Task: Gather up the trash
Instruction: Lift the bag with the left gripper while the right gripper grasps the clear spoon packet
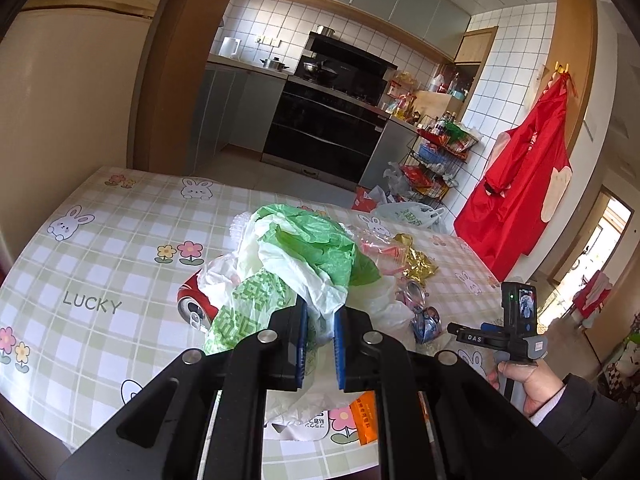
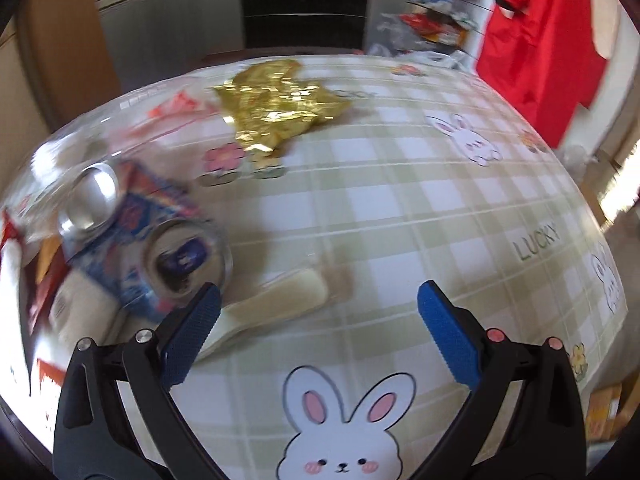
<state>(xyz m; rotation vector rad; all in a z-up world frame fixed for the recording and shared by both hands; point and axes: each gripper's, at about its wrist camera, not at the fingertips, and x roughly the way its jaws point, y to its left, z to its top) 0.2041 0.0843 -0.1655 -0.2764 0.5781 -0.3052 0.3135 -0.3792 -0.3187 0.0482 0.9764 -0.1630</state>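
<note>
The left gripper (image 1: 320, 338) pinches the green-and-white plastic bag (image 1: 296, 264), while the right gripper (image 2: 318, 320), jaws wide and empty, has the blue can (image 2: 160, 248) and gold wrapper (image 2: 276, 108) uncollected ahead on the tabletop (image 2: 400, 208).

Left gripper (image 1: 320, 336) pinching its blue pads nearly together on a plastic bag (image 1: 296, 256), right gripper (image 2: 318, 312) tilting steeply downward with jaws spreading wide and nothing between them, the person's right hand (image 1: 524, 384) gripping its handle
</note>
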